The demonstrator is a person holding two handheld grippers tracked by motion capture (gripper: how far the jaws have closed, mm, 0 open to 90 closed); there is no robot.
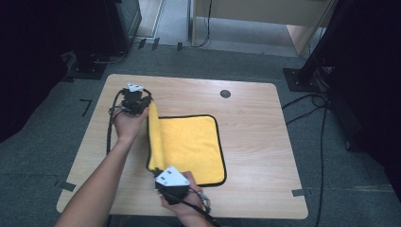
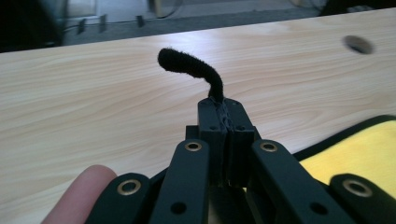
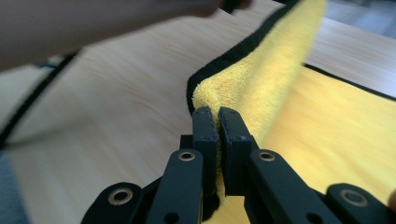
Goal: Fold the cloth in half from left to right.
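Meanwhile, a yellow microfibre cloth (image 1: 191, 146) with black piping lay near the middle of the light wooden table (image 1: 255, 142), most of it flat, its left edge lifted off the surface and standing up as a raised fold. The left gripper (image 1: 142, 105) was at the far end of that lifted edge, held from behind by the person's left hand (image 1: 128, 124). In the left gripper view its jaws were pressed fully together on the black piping, a short curl of which (image 2: 189, 65) stuck up past the jaw tips, with the rest of the cloth (image 2: 359, 149) lying at lower right. The right gripper (image 1: 158, 171) was at the near end of the same edge, close to the table's front, its grey three-cornered plate (image 1: 172, 177) facing up. In the right gripper view its jaws were closed down to a thin slit, pinching the yellow pile at the corner (image 3: 210, 95); from there the lifted edge ran up and away. A round dark hole (image 1: 225, 93) sat in the tabletop beyond the cloth, well apart from it.
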